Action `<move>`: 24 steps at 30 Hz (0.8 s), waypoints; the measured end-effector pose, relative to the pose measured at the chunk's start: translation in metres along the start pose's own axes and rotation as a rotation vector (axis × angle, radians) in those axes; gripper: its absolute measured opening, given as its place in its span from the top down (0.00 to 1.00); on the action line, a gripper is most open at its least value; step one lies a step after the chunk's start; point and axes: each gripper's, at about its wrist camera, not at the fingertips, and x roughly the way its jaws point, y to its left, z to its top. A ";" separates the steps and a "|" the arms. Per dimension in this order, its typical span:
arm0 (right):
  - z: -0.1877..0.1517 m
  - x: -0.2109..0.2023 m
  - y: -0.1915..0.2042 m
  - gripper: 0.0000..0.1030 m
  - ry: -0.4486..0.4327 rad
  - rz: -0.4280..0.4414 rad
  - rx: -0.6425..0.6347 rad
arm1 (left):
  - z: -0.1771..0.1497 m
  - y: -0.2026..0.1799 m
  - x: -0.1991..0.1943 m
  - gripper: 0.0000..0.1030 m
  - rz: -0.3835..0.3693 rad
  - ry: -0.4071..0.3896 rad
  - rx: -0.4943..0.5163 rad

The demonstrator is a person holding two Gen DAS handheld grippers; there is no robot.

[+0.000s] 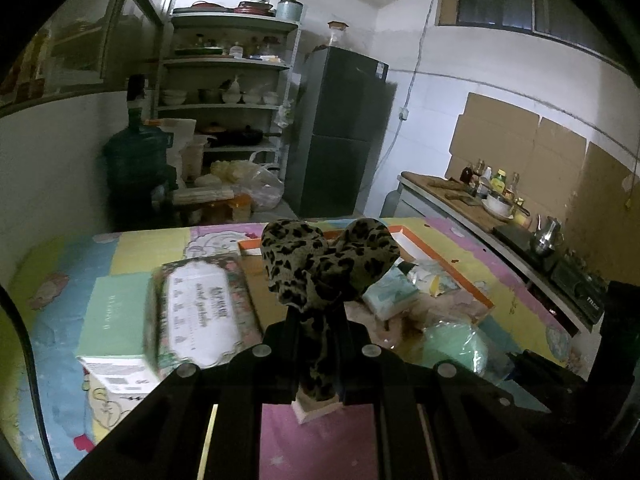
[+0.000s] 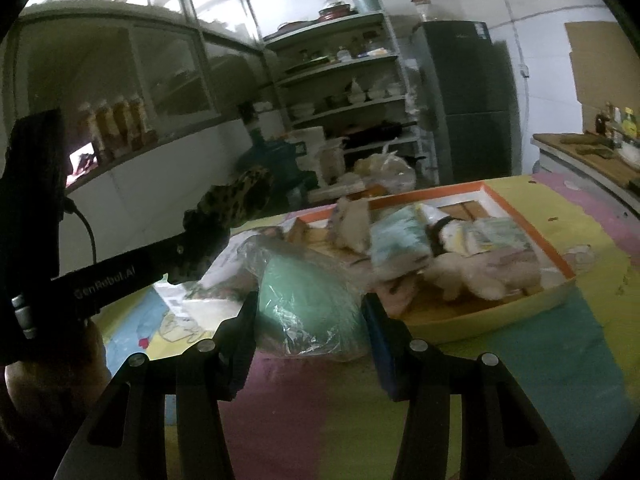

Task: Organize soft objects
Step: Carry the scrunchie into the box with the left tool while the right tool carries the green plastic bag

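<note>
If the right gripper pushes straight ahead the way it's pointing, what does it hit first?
Most likely the green bundle in clear plastic, lying on the table directly ahead of the right gripper, whose jaws stand open around its near end. The orange-rimmed tray sits farther back; depth is uncertain.

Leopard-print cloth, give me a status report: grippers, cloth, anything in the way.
Left gripper shut on leopard-print cloth, held above table. Right gripper around green bagged bundle; grip unclear. Orange-rimmed tray ahead, already crowded.
</note>
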 end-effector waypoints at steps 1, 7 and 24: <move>0.001 -0.001 -0.004 0.49 -0.003 -0.003 0.004 | 0.001 -0.003 0.003 0.87 0.000 0.002 0.002; 0.009 -0.003 -0.024 0.49 -0.020 -0.022 0.021 | 0.006 -0.017 0.020 0.87 -0.003 0.010 -0.001; 0.020 0.014 -0.070 0.49 0.007 -0.049 0.051 | 0.005 -0.035 0.069 0.87 0.010 0.081 -0.017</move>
